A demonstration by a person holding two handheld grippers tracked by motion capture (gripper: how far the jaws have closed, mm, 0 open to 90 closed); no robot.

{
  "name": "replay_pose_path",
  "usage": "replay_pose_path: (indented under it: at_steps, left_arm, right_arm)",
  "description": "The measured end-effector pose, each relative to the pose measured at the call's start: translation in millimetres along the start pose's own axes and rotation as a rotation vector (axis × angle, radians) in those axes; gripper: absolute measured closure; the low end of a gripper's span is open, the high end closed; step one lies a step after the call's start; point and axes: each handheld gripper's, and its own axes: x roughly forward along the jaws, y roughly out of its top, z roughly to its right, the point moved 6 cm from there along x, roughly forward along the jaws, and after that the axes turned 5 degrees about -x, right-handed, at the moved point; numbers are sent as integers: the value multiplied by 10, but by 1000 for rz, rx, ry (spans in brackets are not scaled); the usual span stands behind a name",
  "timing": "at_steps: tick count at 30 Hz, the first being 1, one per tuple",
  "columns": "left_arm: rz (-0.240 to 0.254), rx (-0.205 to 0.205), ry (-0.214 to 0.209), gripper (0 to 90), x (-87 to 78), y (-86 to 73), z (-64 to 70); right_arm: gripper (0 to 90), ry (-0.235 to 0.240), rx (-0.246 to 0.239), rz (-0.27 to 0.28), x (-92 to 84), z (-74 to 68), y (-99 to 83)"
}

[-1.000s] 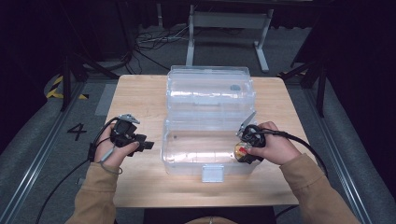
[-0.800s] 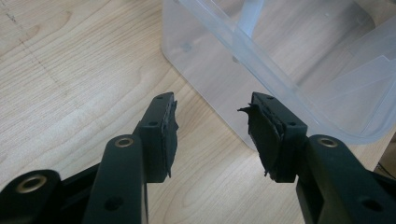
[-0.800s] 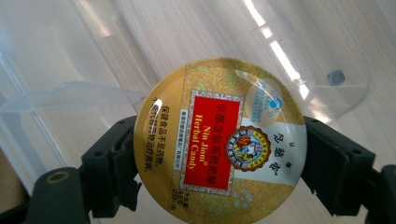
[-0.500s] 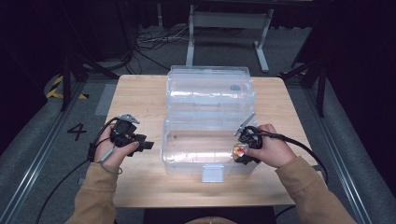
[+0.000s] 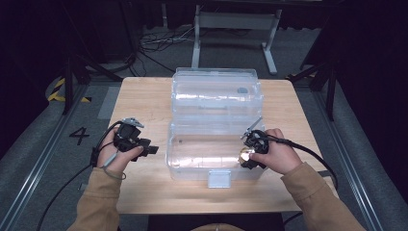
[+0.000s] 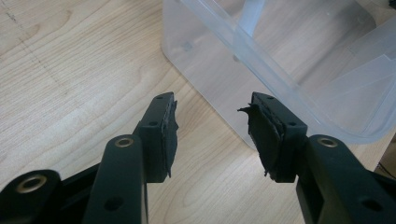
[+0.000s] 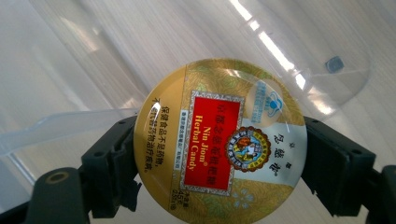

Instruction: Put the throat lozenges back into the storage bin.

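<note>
Here, the right gripper (image 7: 219, 154) is clamped on a round candy tin (image 7: 219, 140), jaws pressing opp. sides of its rim, held over the open clear bin (image 5: 214, 144) on the table (image 5: 144, 96). The left gripper (image 6: 212, 133), jaws apart w/ nothing between, hovers just beside the bin's outer wall. Tin looks stiff, light and glossy, so prob. slippery at the curved edge; a grip across its widest part, as now, seems safest. Bin walls look thin, likely to flex.

Left tongs (image 6: 212, 135) gape wide; right tongs (image 7: 219, 154) clamp something round.
</note>
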Motion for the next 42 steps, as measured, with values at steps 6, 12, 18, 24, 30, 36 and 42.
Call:
replay_pose_path:
  at_steps: [6, 12, 18, 24, 30, 36, 42]
  left_arm:
    - [-1, -1, 1, 521, 1, -2, 0]
    - [1, -1, 1, 521, -4, -6, -3]
    - [2, -5, 2, 521, -7, -13, -12]
    - [0, -2, 3, 517, -11, -18, -17]
    - [0, -8, 3, 516, -9, -21, -19]
    - [0, -8, 3, 516, -7, -21, -18]
    - [-1, -8, 3, 516, -8, -21, -21]
  right_arm:
    - [198, 1, -5, -17, 2, -2, 0]
    - [201, -3, -4, -36, 8, -2, 4]
    - [200, -6, -5, -57, 6, 1, 5]
    - [200, -11, -3, -63, 8, 4, 7]
    - [199, -18, -16, -49, 2, 10, 3]
    - [200, -12, -36, -45, -13, 13, -5]
    - [200, -11, -67, -41, -24, 17, -6]
